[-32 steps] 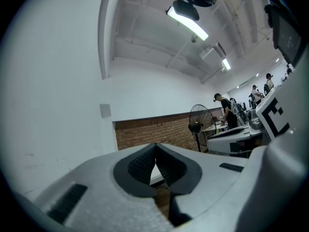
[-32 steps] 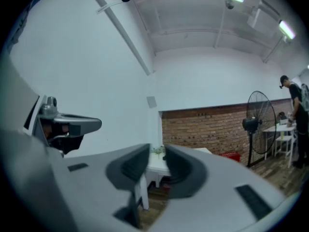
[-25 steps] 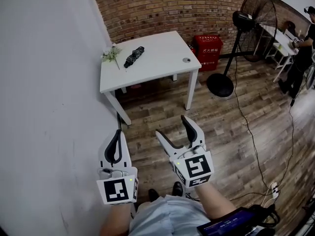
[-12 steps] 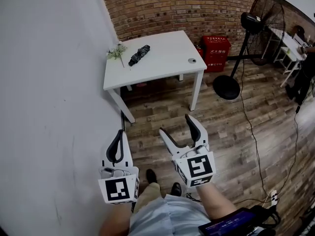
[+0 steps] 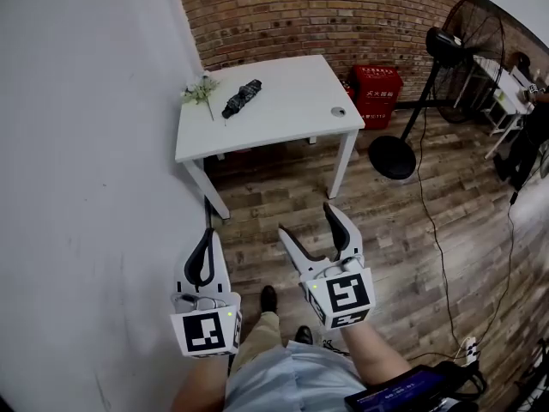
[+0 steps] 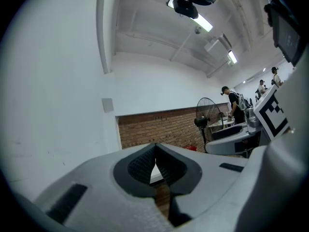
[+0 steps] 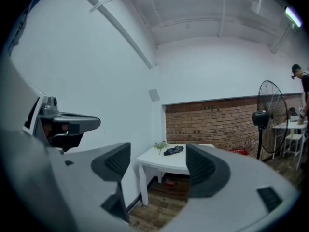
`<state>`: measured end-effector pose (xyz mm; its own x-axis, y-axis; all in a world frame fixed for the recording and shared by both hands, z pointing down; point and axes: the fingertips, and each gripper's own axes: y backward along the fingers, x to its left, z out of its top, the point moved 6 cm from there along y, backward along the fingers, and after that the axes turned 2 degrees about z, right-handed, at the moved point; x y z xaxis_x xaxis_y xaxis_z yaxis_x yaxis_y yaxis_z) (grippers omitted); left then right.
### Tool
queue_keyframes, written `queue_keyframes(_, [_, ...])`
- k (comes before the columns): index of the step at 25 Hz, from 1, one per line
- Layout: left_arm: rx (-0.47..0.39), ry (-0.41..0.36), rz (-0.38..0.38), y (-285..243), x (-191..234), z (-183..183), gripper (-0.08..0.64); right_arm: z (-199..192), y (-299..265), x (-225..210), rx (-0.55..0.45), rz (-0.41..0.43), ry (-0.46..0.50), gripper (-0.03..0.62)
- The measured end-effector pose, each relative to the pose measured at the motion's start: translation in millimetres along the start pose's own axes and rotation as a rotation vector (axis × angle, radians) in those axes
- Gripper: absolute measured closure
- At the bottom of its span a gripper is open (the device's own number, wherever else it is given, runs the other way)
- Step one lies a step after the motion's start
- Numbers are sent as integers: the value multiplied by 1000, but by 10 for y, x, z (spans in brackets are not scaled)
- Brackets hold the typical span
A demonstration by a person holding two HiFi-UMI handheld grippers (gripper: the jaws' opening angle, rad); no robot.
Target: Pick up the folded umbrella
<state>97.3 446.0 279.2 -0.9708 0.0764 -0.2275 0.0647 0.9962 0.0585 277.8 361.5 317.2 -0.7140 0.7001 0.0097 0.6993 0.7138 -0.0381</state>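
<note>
Nearby, probably flowers (image 5: 199, 90) beside folded umbrella (image 5: 242, 97), fan (image 5: 440, 39) well apart

a: what is entered as the support?
b: one white table (image 5: 287, 118).
a: what is recorded on it?
b: folded umbrella (image 5: 241, 98) and sprig of flowers (image 5: 199, 90), just beside each other at the far left; small round object (image 5: 338, 111), right edge.

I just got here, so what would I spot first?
The left tool, shut, and the right tool, open, fill the bottom of the head view. Ahead, a white table by the brick wall holds a black folded umbrella and flowers at its far left.
</note>
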Motion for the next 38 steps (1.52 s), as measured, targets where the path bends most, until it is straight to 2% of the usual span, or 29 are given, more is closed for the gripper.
queue_keyframes(8, [11, 26, -23, -770, 493, -292, 554, -102, -873, -82, 43, -30, 2, 235])
queue_keyframes(18, [-33, 39, -72, -1732, 1118, -384, 553, 27, -1899, -160, 52, -95, 23, 242])
queue_keyframes(27, [-93, 28, -96, -2270, 1442, -325, 554, 245, -2425, -282, 10, -143, 60, 247])
queue_keyframes(38, [-57, 51, -125, -2550, 1573, -547, 554, 214, -2696, -314, 33, -166, 62, 249])
